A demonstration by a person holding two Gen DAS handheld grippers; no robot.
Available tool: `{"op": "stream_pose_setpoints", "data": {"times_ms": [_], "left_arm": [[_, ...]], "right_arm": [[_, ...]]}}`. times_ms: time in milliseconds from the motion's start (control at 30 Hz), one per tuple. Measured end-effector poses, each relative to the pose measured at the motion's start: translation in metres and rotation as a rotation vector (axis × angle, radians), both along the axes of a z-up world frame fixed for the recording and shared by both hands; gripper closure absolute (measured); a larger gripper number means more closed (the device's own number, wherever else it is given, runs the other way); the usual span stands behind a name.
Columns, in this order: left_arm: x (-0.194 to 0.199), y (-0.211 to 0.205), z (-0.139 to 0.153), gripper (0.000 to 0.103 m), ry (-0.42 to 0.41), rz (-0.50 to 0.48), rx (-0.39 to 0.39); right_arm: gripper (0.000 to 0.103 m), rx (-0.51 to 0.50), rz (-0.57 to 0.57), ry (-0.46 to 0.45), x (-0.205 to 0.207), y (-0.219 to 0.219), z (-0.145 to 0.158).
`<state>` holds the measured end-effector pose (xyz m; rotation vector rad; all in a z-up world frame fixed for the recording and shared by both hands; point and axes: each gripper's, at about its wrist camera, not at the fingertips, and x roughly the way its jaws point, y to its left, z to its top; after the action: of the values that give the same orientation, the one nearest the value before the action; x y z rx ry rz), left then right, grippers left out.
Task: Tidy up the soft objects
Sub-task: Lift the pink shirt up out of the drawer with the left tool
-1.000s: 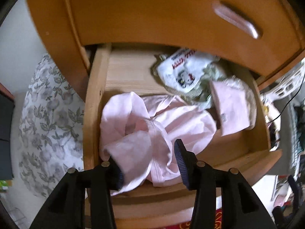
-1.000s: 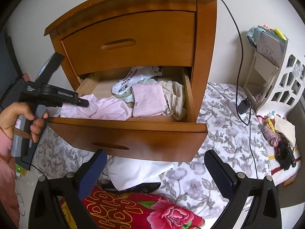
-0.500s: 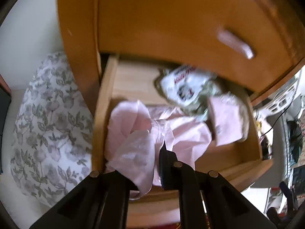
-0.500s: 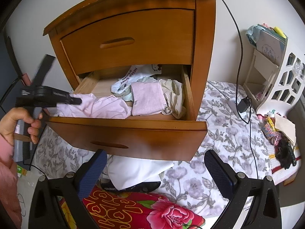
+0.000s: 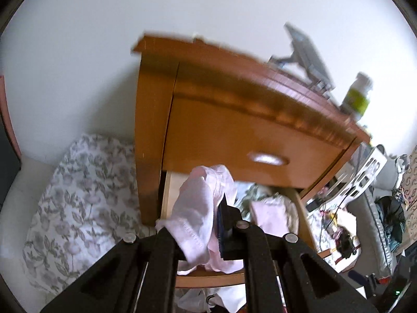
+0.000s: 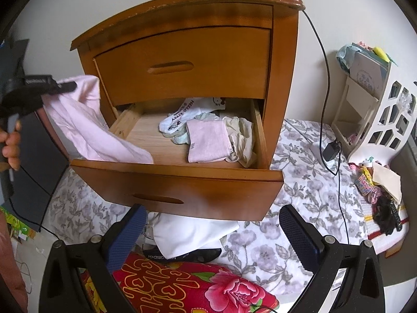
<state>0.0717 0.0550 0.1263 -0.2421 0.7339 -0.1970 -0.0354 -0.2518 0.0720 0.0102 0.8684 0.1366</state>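
Observation:
My left gripper (image 5: 206, 224) is shut on a pale pink garment (image 5: 198, 208) and holds it up over the left end of the open lower drawer (image 6: 182, 180). In the right wrist view the left gripper (image 6: 69, 86) is at the far left, and the pink garment (image 6: 86, 127) hangs from it with its tail still in the drawer. A folded pink cloth (image 6: 208, 140), white printed socks (image 6: 182, 117) and a cream garment (image 6: 242, 138) lie in the drawer's right half. My right gripper (image 6: 211, 232) stands open, low in front of the nightstand, holding nothing.
The wooden nightstand (image 6: 195, 60) has its upper drawer closed, with a green bottle (image 5: 358, 96) and a device on top. A floral sheet (image 6: 307, 195), a white cloth (image 6: 192, 232) and a red flowered blanket (image 6: 182, 287) lie below. A white rack (image 6: 378, 120) and cable (image 6: 325, 78) stand right.
My left gripper closed on the pink garment and lifted it up and to the left, out of the drawer. The right gripper stayed where it was.

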Motion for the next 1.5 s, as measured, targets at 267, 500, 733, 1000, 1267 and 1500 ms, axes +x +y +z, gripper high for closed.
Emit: {"op": "stream_pose_setpoints", "data": {"times_ms": [267,500,733,1000,1267,1500], "left_arm": [[-0.050,0.001,0.065,0.095,-0.193,-0.007,-0.013],[-0.103,-0.004,0.116,0.095,-0.355,-0.043,-0.011],[-0.140,-0.009,0.134,0.095,-0.417,-0.093,-0.015],[-0.140,-0.020,0.112,0.095,-0.338,-0.129,-0.023],[-0.117,-0.055,0.052,0.095,-0.166,-0.181,0.015],[-0.106,-0.094,0.007,0.095,-0.056,-0.256,0.032]], "right_arm": [[0.000,-0.001,0.002,-0.019,-0.009,0.002,0.008],[0.000,0.004,0.006,-0.035,-0.016,0.003,0.014],[0.000,0.007,0.013,-0.050,-0.026,0.003,0.021],[0.000,0.011,0.013,-0.064,-0.035,0.003,0.025],[0.000,0.008,-0.002,-0.064,-0.037,0.000,0.025],[0.000,0.007,-0.017,-0.049,-0.034,-0.006,0.020]]}}
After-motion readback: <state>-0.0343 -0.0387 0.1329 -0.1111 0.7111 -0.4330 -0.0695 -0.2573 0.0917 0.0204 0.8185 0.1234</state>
